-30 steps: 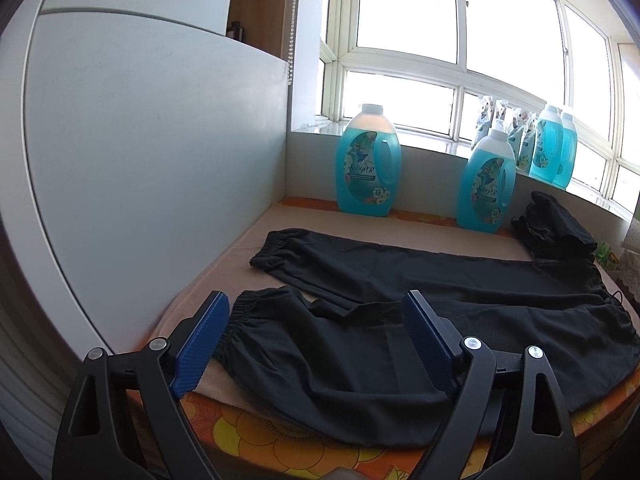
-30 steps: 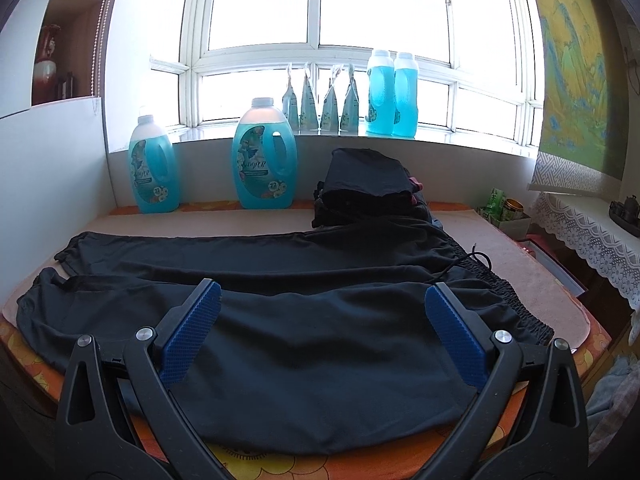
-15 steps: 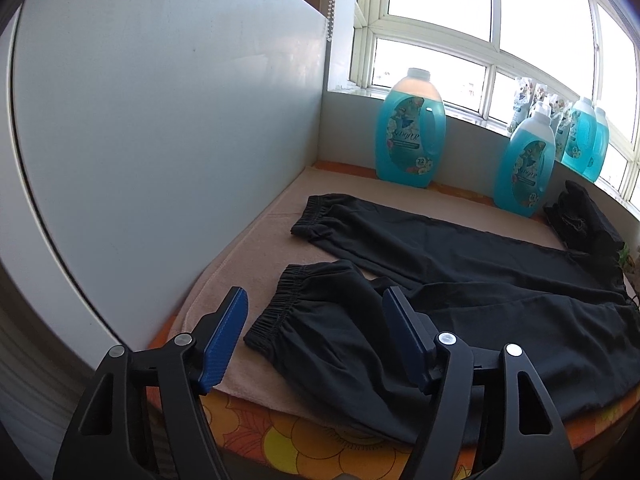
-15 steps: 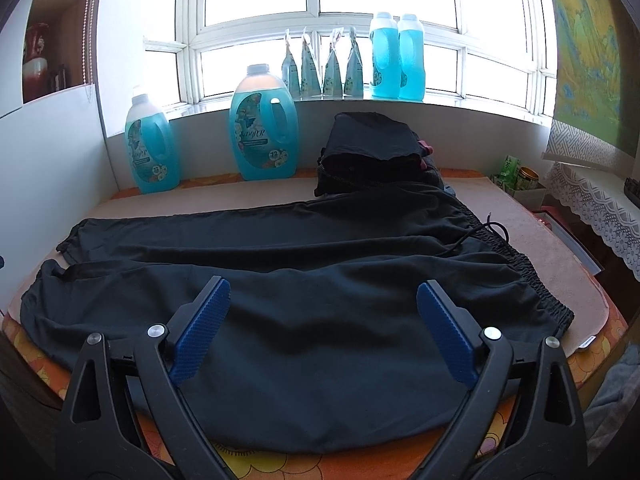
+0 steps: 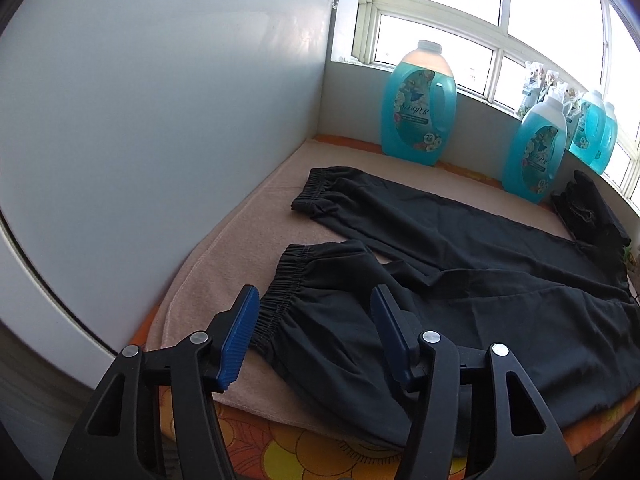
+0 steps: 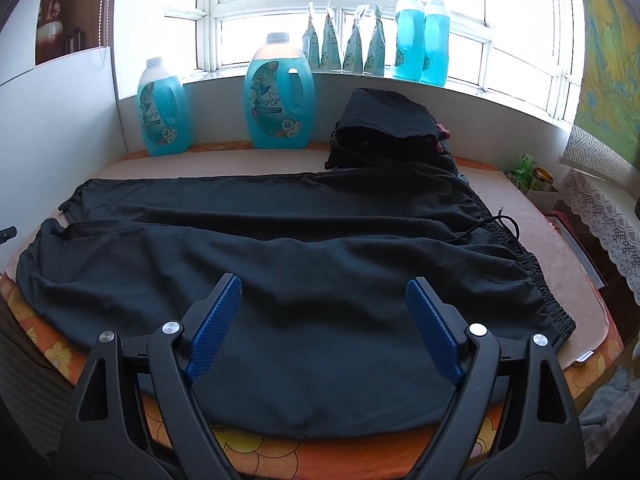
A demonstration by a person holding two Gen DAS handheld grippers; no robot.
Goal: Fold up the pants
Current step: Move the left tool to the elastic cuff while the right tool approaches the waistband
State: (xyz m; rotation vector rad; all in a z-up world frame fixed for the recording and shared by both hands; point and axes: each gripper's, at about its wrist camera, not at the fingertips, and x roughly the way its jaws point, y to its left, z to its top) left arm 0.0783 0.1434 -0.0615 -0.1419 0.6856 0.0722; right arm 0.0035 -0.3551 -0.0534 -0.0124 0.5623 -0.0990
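Pants: the black pants (image 6: pixel 304 248) lie flat and full length on the beige towel (image 5: pixel 240 240) that covers the table (image 6: pixel 360 452). The waistband is toward the right edge, the two cuffs toward the left edge, and the near leg hangs a little over the front edge.
Done so far: I judge nothing is folded yet. The two legs lie side by side with a gap between the cuffs, no layer on top of another.
Left to do: I think all of it: bring one leg over the other, then fold along the length.
Left gripper: my left gripper (image 5: pixel 312 332) hovers above the near cuff (image 5: pixel 296 280) at the front left corner, its fingers wide apart and holding nothing.
Right gripper: my right gripper (image 6: pixel 324 328) hovers over the seat part of the pants near the front edge, fingers wide apart, holding nothing.
Change from one second ago: the left gripper came closer to the near cuff and its fingers are a little narrower than before. The right gripper came lower and closer to the cloth. The pants did not move.
Other things: folded dark clothes (image 6: pixel 384 128) and blue detergent bottles (image 6: pixel 280 96) stand at the back edge.
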